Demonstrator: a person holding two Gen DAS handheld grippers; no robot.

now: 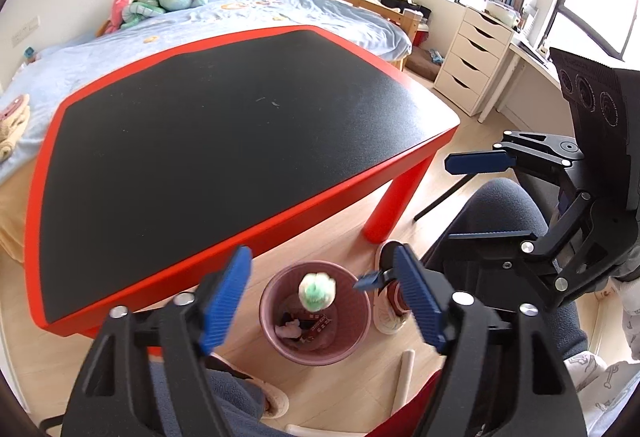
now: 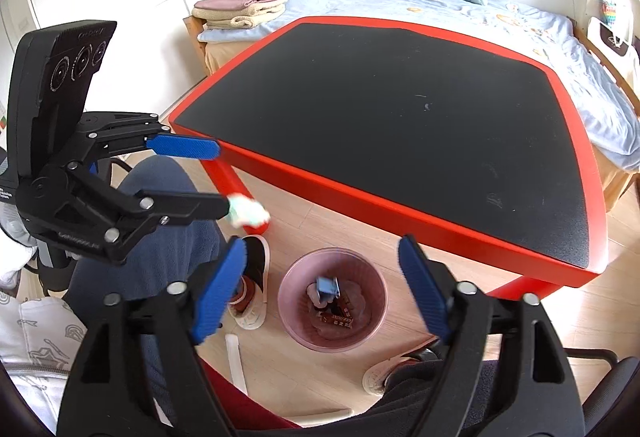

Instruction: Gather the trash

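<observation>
Left wrist view: the red-edged table (image 1: 224,141) with its black top fills the left and middle of the picture, with a bed (image 1: 280,9) behind it. Below the table's near edge, on the wooden floor, stands a pink bin (image 1: 276,333), which holds wrappers and scraps. A crumpled green-and-white wad (image 1: 317,292) appears over the bin's mouth, blurred and apart from both fingers. The left gripper (image 1: 326,301) is spread wide above the bin, with nothing between its blue pads. To the right, the right gripper (image 1: 420,217) is also spread wide, beside the person's knee (image 1: 500,213); a small blue scrap (image 1: 367,280), blurred, lies by its lower tip.

Right wrist view: the left gripper (image 2: 222,177) enters from the left, fully parted, with the wad (image 2: 249,215) just beyond its lower fingertip; whether they touch cannot be told. The right gripper (image 2: 322,287) gapes wide over the bin (image 2: 374,301), gripping nothing. The blue scrap (image 2: 328,287) appears inside the bin's mouth. The table (image 2: 420,205) lies to the right.
</observation>
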